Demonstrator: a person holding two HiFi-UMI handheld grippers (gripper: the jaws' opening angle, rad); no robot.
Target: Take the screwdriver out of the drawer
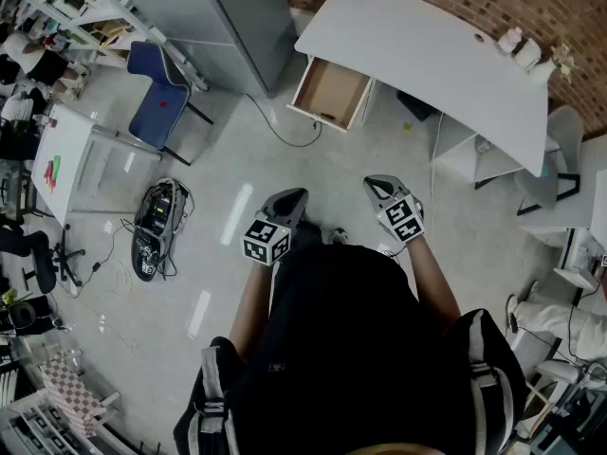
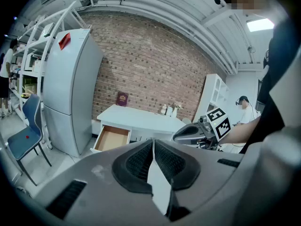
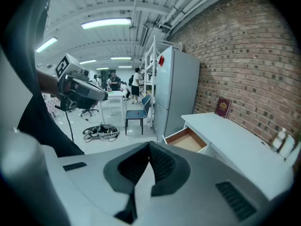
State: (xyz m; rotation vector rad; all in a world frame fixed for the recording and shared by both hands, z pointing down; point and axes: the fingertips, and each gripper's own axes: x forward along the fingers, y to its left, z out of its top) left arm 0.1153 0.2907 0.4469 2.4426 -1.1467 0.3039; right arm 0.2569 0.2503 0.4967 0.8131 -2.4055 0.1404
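The open drawer (image 1: pixel 330 91) sticks out of the white desk (image 1: pixel 427 60) well ahead of me; its wooden inside also shows in the left gripper view (image 2: pixel 112 138) and the right gripper view (image 3: pixel 188 140). A small dark thing lies at its front edge, too small to tell as the screwdriver. My left gripper (image 1: pixel 290 201) (image 2: pixel 154 142) is held in front of my body, jaws shut and empty. Beside it my right gripper (image 1: pixel 379 187) (image 3: pixel 149 146) is likewise shut on nothing. Both point toward the desk, far from the drawer.
A grey fridge (image 1: pixel 223 17) stands left of the desk, with a blue chair (image 1: pixel 156 93) further left. A bundle of cables (image 1: pixel 156 224) lies on the floor at my left. Small bottles (image 1: pixel 522 50) and a dark red book (image 2: pixel 122 99) sit on the desk by the brick wall.
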